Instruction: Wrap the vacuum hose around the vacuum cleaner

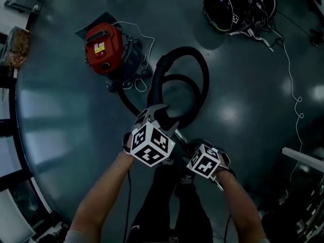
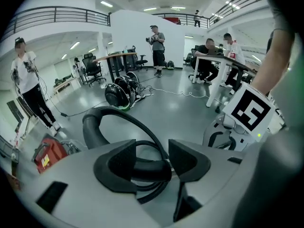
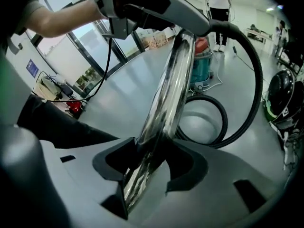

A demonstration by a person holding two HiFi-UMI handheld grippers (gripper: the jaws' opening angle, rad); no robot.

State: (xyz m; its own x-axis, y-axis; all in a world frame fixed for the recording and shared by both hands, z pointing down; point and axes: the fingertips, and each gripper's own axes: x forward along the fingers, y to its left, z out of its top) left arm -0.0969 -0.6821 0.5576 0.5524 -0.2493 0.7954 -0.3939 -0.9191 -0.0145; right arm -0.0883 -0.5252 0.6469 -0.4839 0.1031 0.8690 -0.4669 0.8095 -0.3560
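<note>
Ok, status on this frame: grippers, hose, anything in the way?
Left gripper shut on hose handle. Right gripper shut on metal tube. Hose looped loose on floor, not yet around vacuum cleaner. White cord lies beside it.

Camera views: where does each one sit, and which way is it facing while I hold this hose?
Head view: on the head, facing steeply down at the floor, vacuum cleaner and looped hose; left forearm, right forearm, left gripper and right gripper show.
Left gripper view: on the left gripper, looking along jaws shut on the hose's handle end; the right gripper's marker cube shows.
Right gripper view: on the right gripper, looking along jaws shut on the chrome tube; the left forearm shows.
Shared: all three see vacuum cleaner and hose.
</note>
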